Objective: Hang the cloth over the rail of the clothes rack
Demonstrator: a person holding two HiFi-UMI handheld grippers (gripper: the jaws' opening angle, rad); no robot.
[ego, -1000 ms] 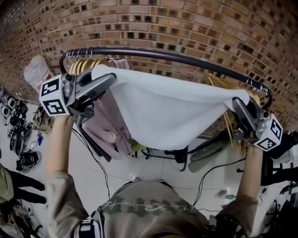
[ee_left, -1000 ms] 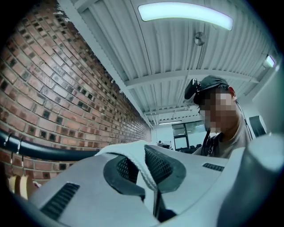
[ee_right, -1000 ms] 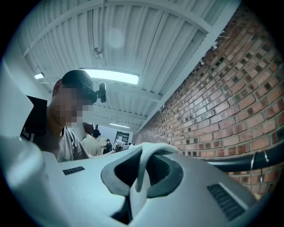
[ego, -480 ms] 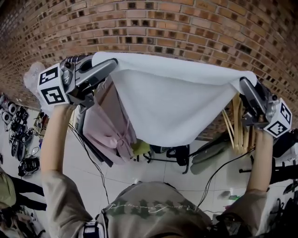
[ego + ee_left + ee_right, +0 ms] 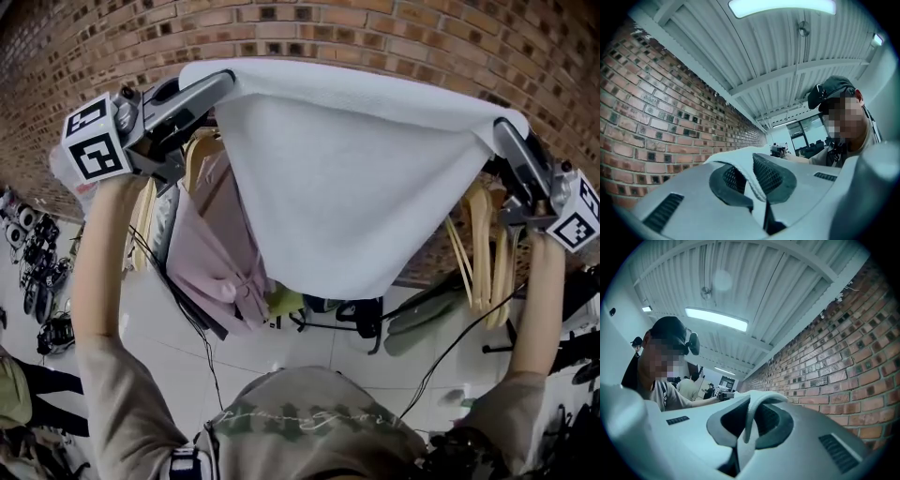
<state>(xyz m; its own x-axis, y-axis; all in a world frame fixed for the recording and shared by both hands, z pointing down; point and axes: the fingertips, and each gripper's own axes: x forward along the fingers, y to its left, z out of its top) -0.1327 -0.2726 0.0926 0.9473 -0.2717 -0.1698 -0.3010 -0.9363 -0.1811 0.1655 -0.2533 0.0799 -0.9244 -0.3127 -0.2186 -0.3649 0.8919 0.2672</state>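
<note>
The white cloth (image 5: 347,178) is up high in the air, in front of the brick wall (image 5: 394,33). It is pulled wide between 2 claws. The left gripper (image 5: 223,84) pinches 1 top corner tight, and the right gripper (image 5: 503,133) pinches the other top corner tight. In each gripper view a fold of white cloth sits squeezed between the 2 dark pads. The rest of the cloth hangs down in a big loose flap.

I cannot see the rail, because the cloth hides it. Below the cloth are a pink garment (image 5: 220,258) and some wooden hangers (image 5: 480,248), so I think the rack is right there.

What could go wrong? The person cannot see the rail well, so the cloth may come down on the near side and slide to the floor. If 1 claw lets go first, the cloth may tip to 1 side and slip off. The hanging flap may also catch on the hangers and bunch up
</note>
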